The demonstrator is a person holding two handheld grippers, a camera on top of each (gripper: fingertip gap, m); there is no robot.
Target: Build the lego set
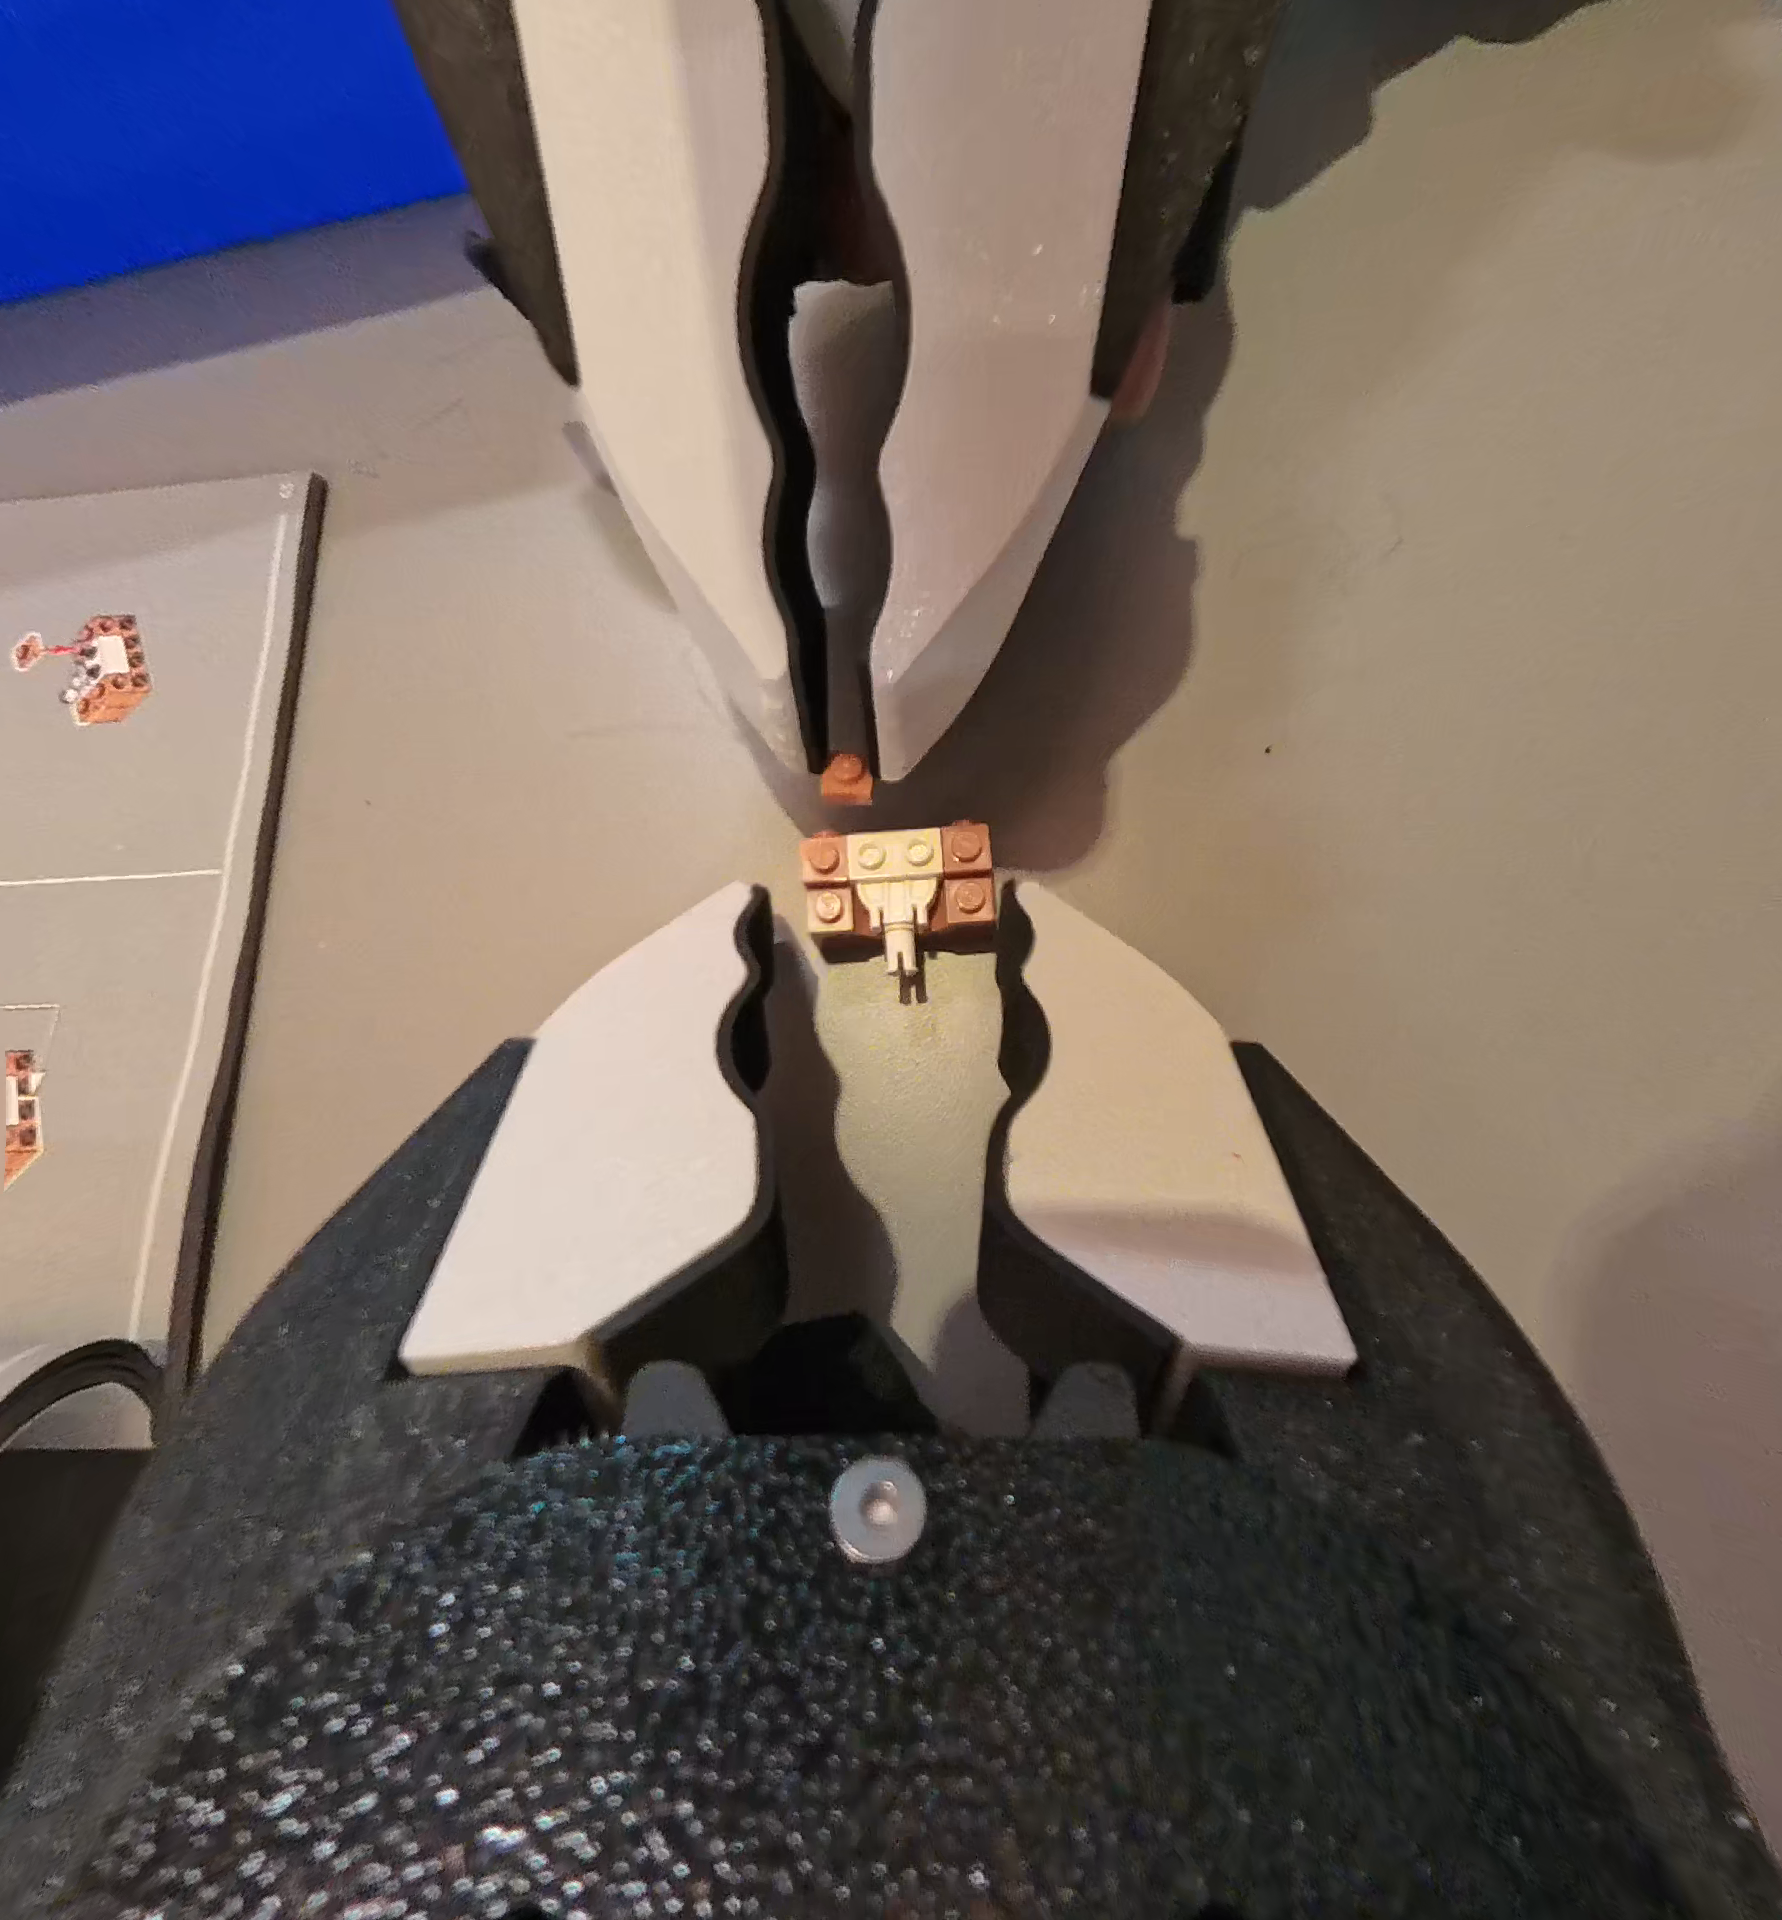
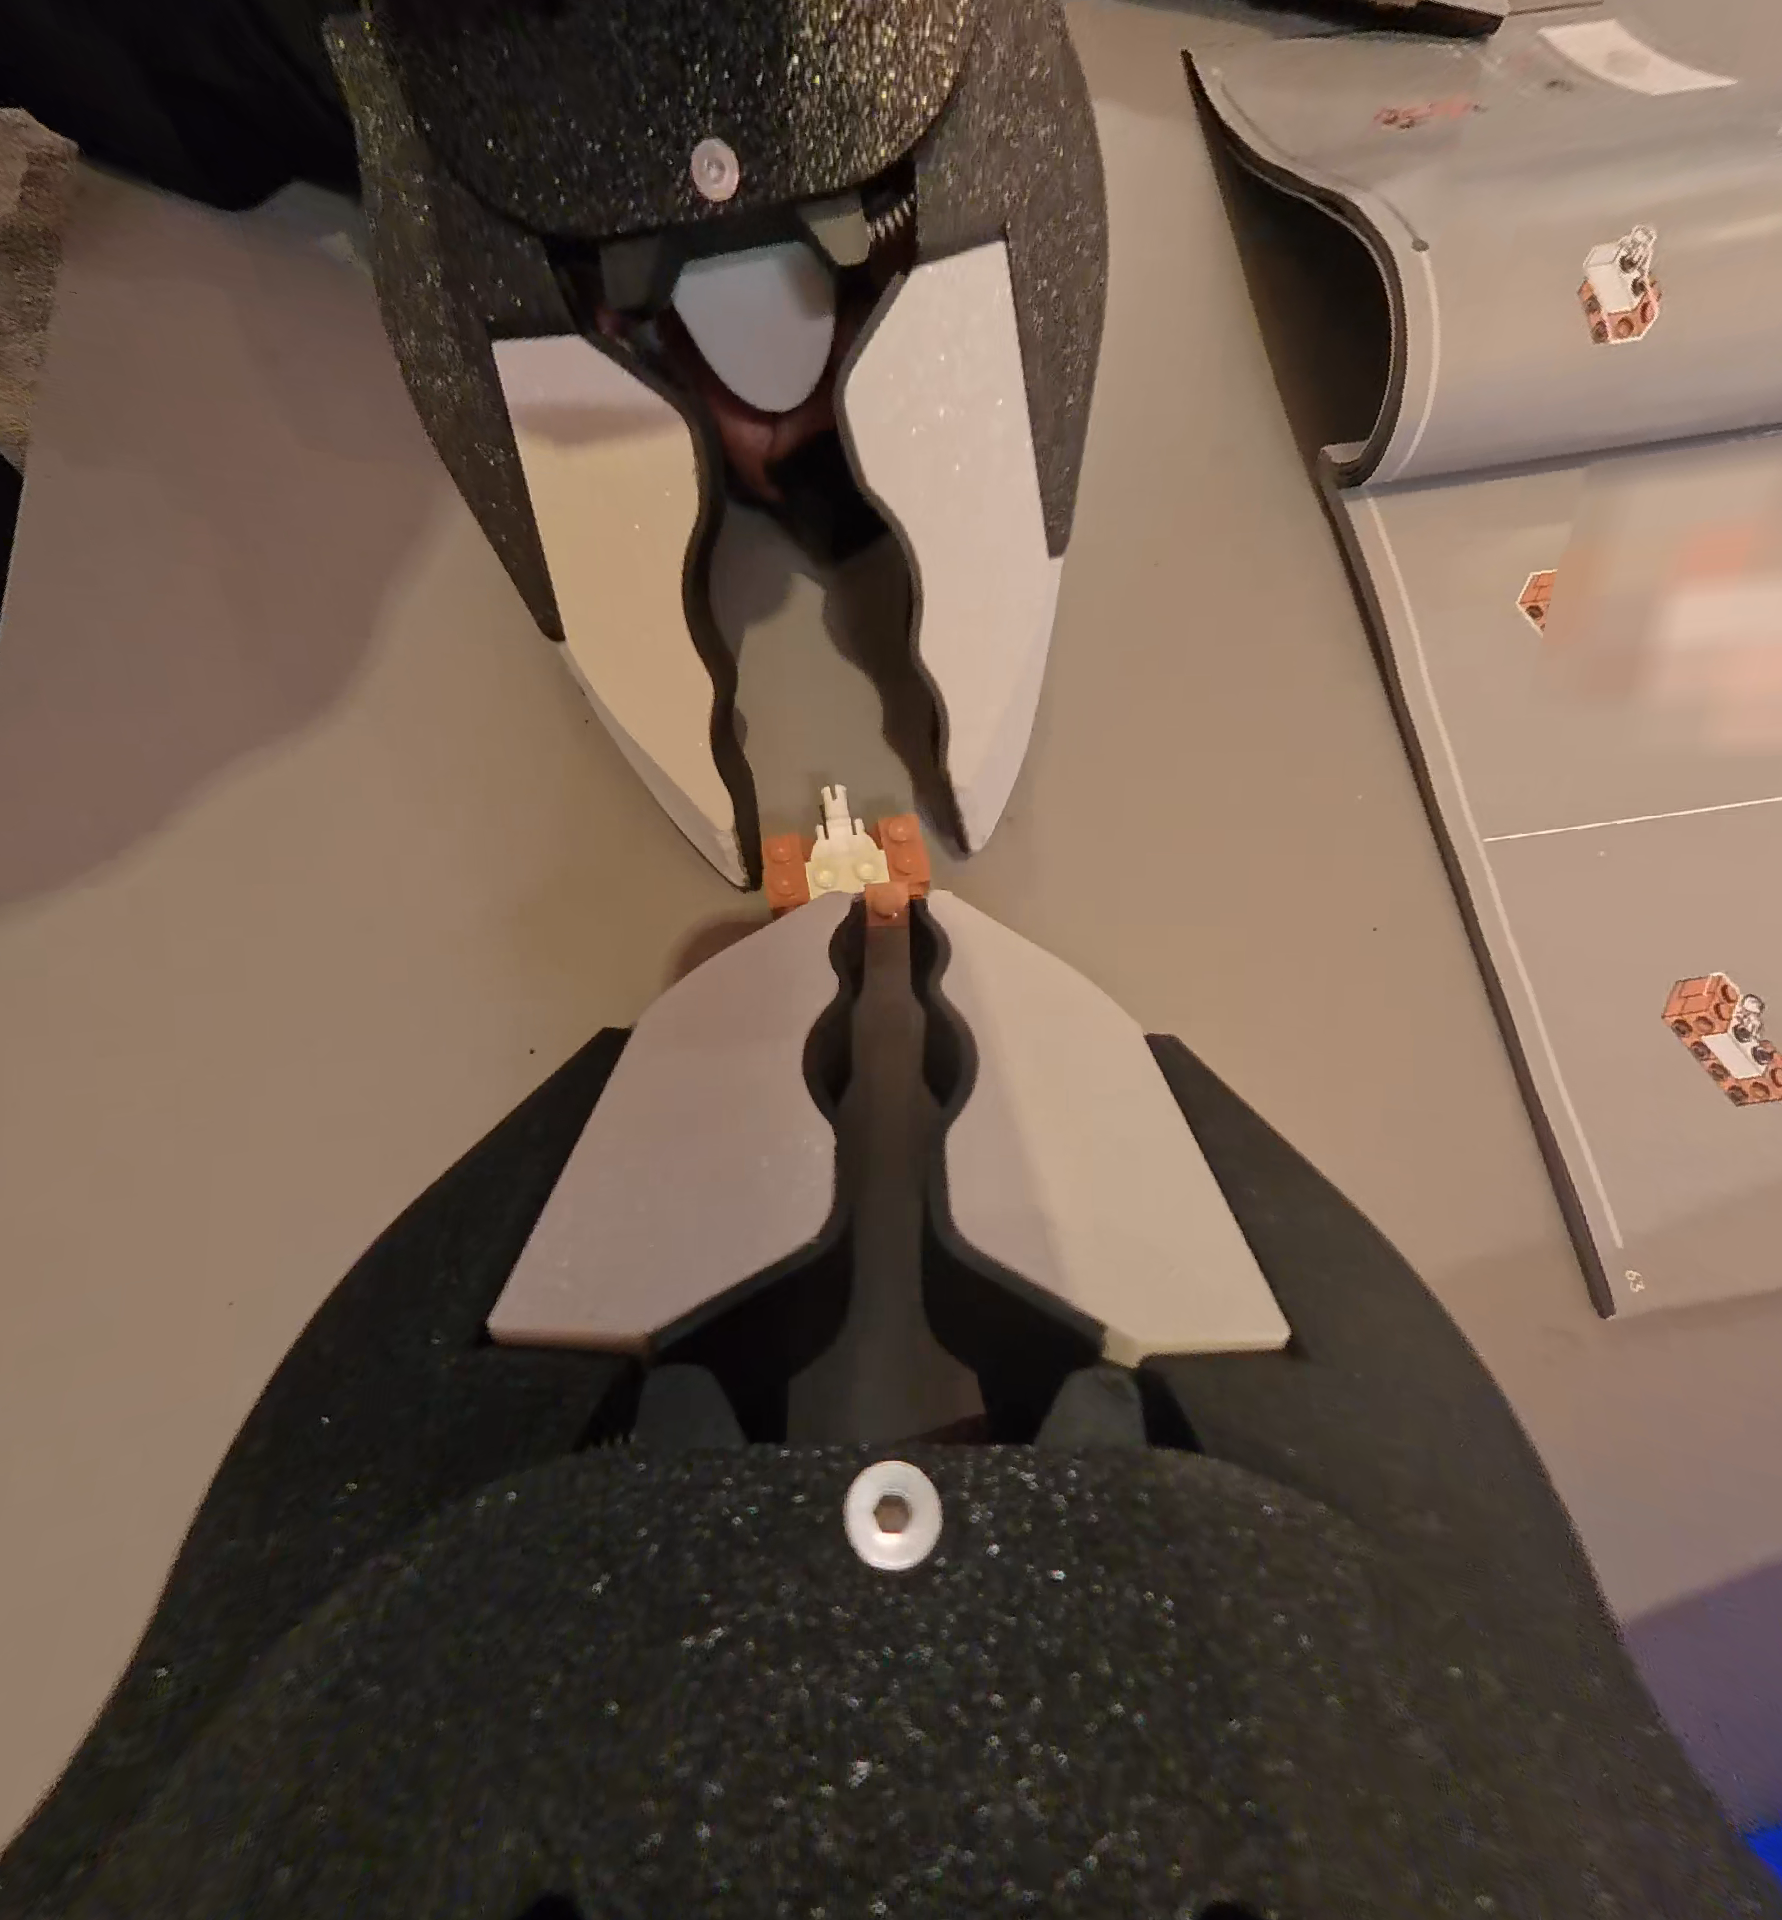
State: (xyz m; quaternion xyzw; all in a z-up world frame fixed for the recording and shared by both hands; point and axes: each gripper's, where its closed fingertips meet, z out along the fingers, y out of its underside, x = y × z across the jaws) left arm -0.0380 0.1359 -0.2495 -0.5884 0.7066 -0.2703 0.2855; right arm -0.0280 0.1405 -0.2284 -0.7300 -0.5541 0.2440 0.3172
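At 9 o'clock in the left wrist view, an open instruction booklet (image 1: 108, 831) flat on the grey table (image 1: 1489, 727), with small drawings of brown brick builds on its page. Behind it, at 10 o'clock, a blue surface (image 1: 139, 135).

At the centre, a small brick assembly (image 1: 899, 883) resting on the table: brown studded pieces at both ends, a cream plate in the middle, and a cream pin pointing toward 6 o'clock. Left gripper (image 1: 882, 904) spread open, one fingertip at each side of the assembly, left finger clearly apart from it, right finger (image 1: 1032, 914) just beside the brown end; cannot tell whether this one touches. Nothing pressed between them.

At 12 o'clock, the right gripper (image 1: 849, 774) coming down from the top edge, fingers nearly closed and clamped on a small brown one-stud plate (image 1: 849, 781). This plate just above the far edge of the assembly, near its left brown end, with a thin gap to it in this view.

In the right wrist view, the same small plate (image 2: 888, 906) pinched at the very tips of the narrow fingers (image 2: 928, 935), here in front of the assembly (image 2: 845, 862); contact between the two not clear. Booklet (image 2: 1593, 727) at 3 o'clock, one page curled up toward 1 o'clock
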